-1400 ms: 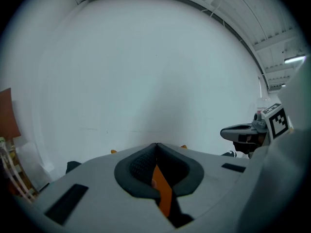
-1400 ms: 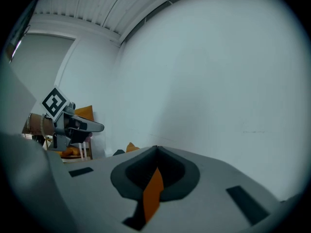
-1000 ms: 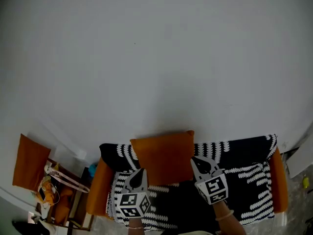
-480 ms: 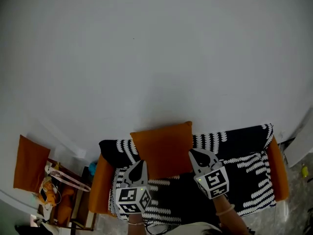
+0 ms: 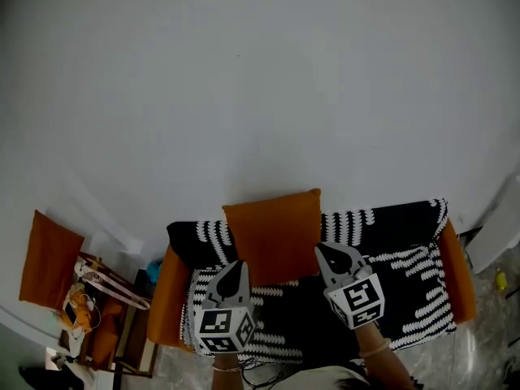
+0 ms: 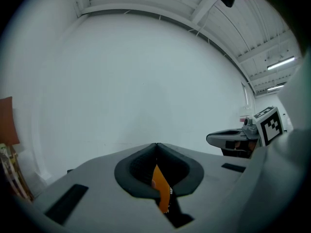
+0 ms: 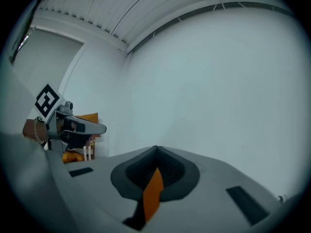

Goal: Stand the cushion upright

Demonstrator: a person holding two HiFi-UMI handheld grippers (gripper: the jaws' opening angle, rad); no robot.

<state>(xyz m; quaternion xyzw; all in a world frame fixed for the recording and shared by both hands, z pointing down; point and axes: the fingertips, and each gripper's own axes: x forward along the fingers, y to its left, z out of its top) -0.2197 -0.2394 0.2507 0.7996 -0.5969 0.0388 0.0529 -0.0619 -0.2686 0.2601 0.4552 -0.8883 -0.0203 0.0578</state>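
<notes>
- My left claw [image 5: 234, 268] was pinched shut on the lower left corner of the orange cushion [image 5: 275, 234].
- Cushion stood on edge at the sofa [image 5: 406, 242] back, face towards me, long side running left-right.
- Right claw [image 5: 325, 254] was clamped on its lower right corner.

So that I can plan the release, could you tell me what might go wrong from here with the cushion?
1. The left gripper and the right gripper are each shut on only a thin edge of the orange cushion, so it might slip free.
2. The cushion stands upright at the back of the sofa, over a draped patterned throw. Once released it could slump forward, or slide if the throw shifts.
</notes>
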